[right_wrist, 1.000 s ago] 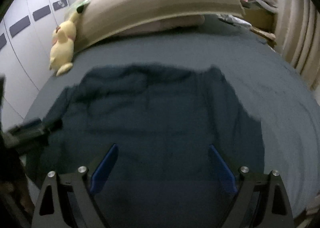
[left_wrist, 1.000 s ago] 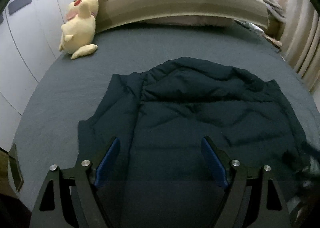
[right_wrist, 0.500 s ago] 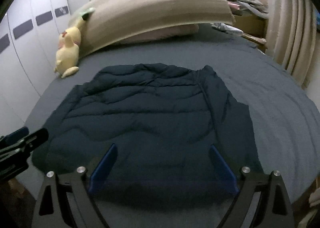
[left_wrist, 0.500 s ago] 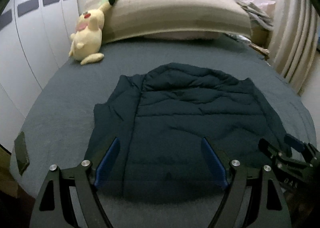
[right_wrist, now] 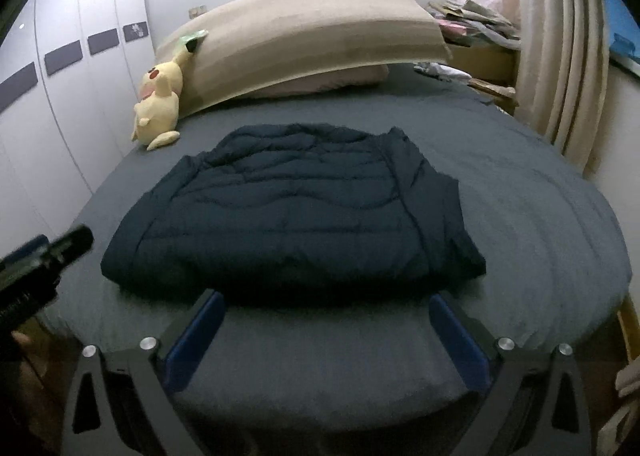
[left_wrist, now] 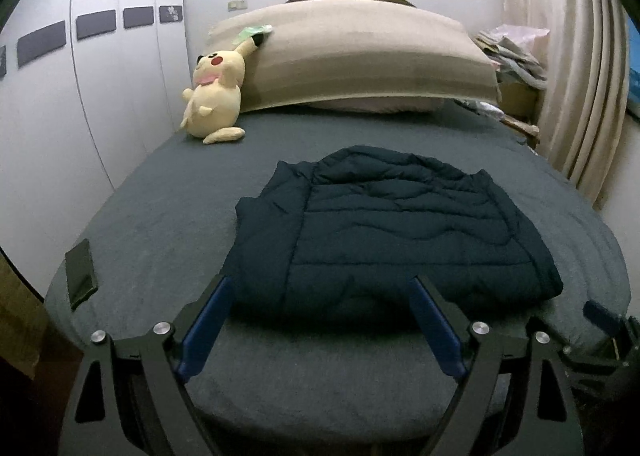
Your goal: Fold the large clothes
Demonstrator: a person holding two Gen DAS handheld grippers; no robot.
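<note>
Folded navy jacket (left_wrist: 400,228) on grey bed (left_wrist: 160,208), left tool (left_wrist: 320,320) empty, spread wide

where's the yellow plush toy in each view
Left wrist: plush toy, upper left, leaning on the left end of the beige pillow.
Right wrist: plush toy, left of centre, farther toward the edge.
Shared landmark: the dark jacket, lying on the bed in front of it.

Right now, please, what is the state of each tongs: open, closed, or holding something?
Left tongs: open, just widened, holding nothing.
Right tongs: open, just widened, nothing between them; dark navy quilted jacket lies beyond.
</note>
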